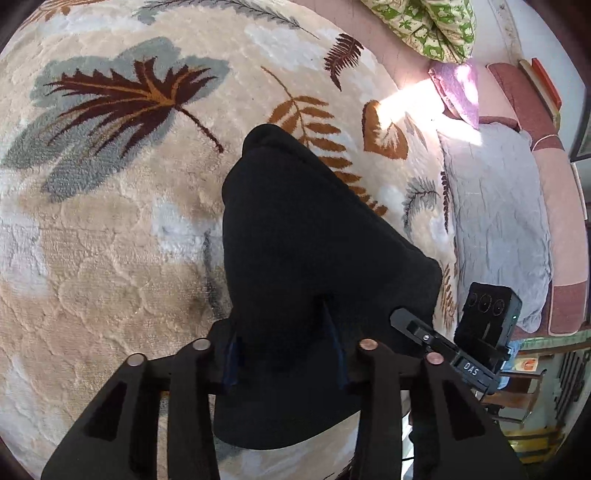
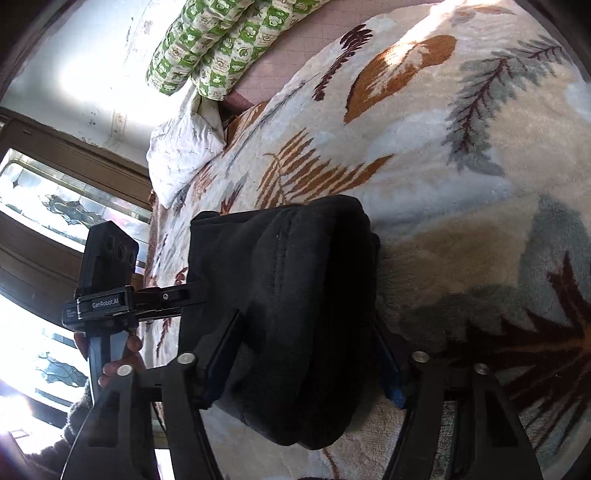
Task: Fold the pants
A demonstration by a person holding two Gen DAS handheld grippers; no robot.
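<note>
The black pants (image 1: 295,240) are folded into a thick bundle on the leaf-patterned blanket (image 1: 110,221). In the left wrist view my left gripper (image 1: 284,332) straddles the near end of the bundle, its blue-edged fingers (image 1: 232,354) pressed on either side of the cloth. My right gripper shows there too, at the bundle's right edge (image 1: 417,328). In the right wrist view my right gripper (image 2: 306,354) closes around the folded pants (image 2: 295,302), fingers (image 2: 391,384) on both sides. My left gripper shows there (image 2: 177,295), clamped on the bundle's left edge.
Green patterned pillows (image 1: 424,26) lie at the head of the bed, with a grey pillow (image 1: 495,229) and a purple cloth (image 1: 458,88) along the bed's edge. A white pillow (image 2: 181,155) and a window (image 2: 55,206) show in the right wrist view.
</note>
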